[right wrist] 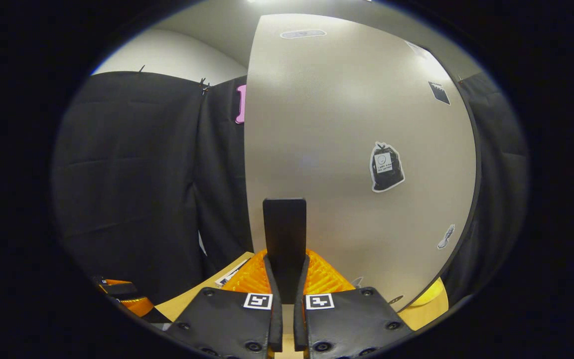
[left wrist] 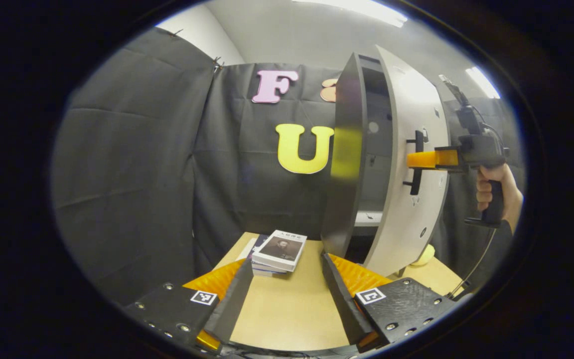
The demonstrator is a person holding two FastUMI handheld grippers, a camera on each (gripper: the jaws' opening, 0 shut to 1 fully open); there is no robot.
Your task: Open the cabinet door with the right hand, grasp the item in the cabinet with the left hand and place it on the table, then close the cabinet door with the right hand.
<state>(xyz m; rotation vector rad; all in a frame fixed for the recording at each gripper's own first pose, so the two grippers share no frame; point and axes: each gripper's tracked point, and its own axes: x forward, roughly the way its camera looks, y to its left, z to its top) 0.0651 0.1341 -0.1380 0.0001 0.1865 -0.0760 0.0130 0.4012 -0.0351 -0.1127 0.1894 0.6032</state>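
In the left gripper view, the left gripper (left wrist: 284,279) is hovering over the pale wooden table (left wrist: 287,314) with its two fingers spread wide apart, gripping nothing. Between and just beyond those fingers, a small stack of paperback books with a white cover on top (left wrist: 279,252) is lying on the table, just left of the cabinet. The tall cabinet with a dark side panel (left wrist: 347,164) is standing on the table's right part, and its light grey door (left wrist: 411,164) is standing ajar, showing a pale shelf inside. The right gripper (left wrist: 424,159), held by a person's hand (left wrist: 499,192), is reaching in from the right and meeting the slim black vertical door handle (left wrist: 417,162). A rounded yellow object (left wrist: 424,255) is peeking out behind the door's lower edge.

In the right gripper view, the right gripper (right wrist: 285,279) is clenched on the black door handle (right wrist: 284,239), both fingers pressing its sides. The grey door (right wrist: 347,124) is bearing a black bag-shaped sticker (right wrist: 386,167). The left gripper (right wrist: 125,296) is sitting low on the left.
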